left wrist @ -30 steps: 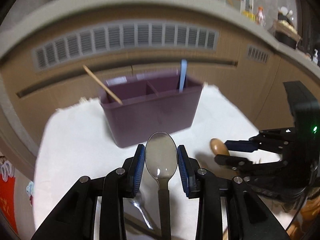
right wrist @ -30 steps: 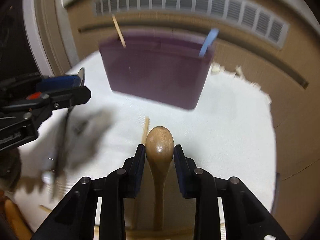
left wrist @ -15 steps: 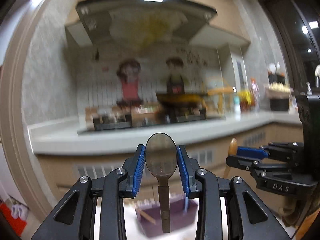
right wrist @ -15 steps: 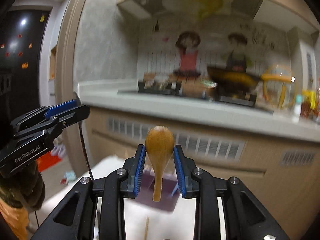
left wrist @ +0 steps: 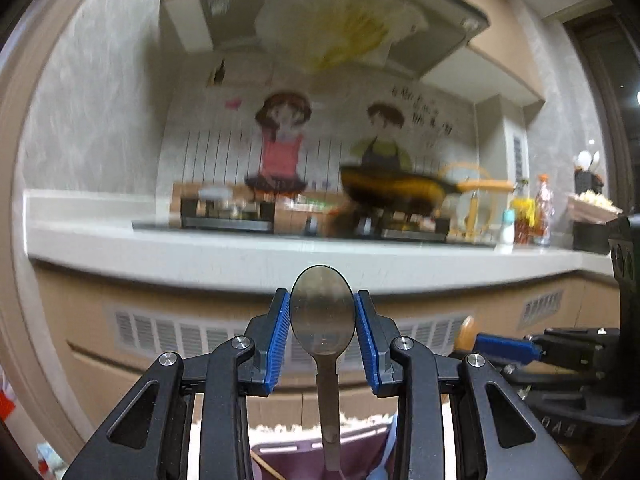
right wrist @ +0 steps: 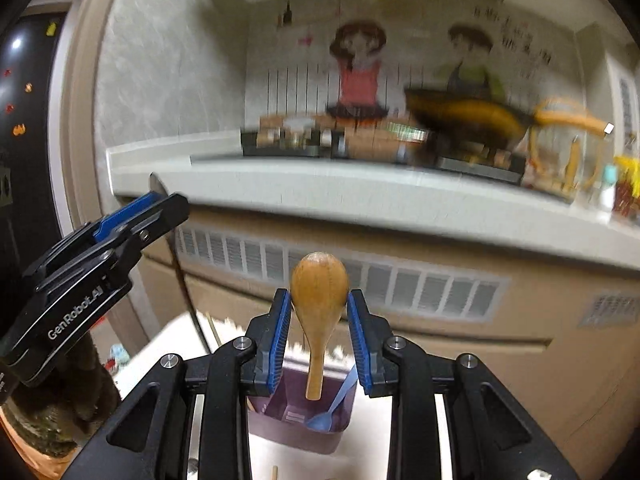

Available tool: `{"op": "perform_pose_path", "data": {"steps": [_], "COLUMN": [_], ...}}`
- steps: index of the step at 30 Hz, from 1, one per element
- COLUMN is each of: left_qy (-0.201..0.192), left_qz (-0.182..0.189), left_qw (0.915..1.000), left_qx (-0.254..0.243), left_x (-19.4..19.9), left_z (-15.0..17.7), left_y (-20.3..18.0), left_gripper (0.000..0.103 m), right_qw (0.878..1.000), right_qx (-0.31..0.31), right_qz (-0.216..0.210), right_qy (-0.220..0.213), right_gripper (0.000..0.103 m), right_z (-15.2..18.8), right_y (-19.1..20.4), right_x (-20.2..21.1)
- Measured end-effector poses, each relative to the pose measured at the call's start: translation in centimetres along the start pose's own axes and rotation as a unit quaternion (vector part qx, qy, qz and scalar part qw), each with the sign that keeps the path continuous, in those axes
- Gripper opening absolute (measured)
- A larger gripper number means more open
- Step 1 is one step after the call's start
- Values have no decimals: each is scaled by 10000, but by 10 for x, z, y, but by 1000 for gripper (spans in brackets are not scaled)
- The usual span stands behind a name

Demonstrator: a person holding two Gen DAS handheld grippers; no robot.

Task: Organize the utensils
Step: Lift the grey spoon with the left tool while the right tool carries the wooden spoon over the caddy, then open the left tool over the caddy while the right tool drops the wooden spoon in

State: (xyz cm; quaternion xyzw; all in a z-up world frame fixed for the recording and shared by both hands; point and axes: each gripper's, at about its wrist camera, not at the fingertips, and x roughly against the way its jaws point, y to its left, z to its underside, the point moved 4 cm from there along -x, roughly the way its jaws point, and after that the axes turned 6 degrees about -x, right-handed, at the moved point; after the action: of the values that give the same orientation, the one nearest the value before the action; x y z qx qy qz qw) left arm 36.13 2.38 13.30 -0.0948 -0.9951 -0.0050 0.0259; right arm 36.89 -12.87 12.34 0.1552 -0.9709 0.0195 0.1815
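The left gripper [left wrist: 322, 334] is clamped on the bowl of a metal spoon [left wrist: 322, 316], handle hanging down over the purple caddy [right wrist: 304, 416]. To its right, the right gripper [right wrist: 319, 330] pinches a wooden spoon [right wrist: 319, 292] the same way, above the compartment beside the blue spoon [right wrist: 334, 406]. Lower each handle straight into its own compartment (slowly), letting go only once it is inside the walls.
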Motion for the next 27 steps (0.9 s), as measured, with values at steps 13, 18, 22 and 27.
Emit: {"op": "perform_pose_path", "data": {"steps": [13,18,22,27], "left_qy": [1835,2039,2002,2215], "left_qz": [350,396,285,85], "left_qw": [9807,9762,9778,9742], "left_qx": [584,620,547,417], "left_x": [-92,-92,-70,-32], "left_z": [115,130,130,133], "left_y": [11,10,13,27], "left_gripper": [35,51,60,66], "right_qw": [9878,9875,9911,9918], "right_qx": [-199,-110,183,574], "right_qz": [-185,-43,272,544], "right_qy": [1536,1573,1292,1005], "right_gripper": [29,63,71,93], "right_z": [78,93,98,109], "right_y": [-10,-12,-12,-4], "right_x": [-112,-117,-100,-66]}}
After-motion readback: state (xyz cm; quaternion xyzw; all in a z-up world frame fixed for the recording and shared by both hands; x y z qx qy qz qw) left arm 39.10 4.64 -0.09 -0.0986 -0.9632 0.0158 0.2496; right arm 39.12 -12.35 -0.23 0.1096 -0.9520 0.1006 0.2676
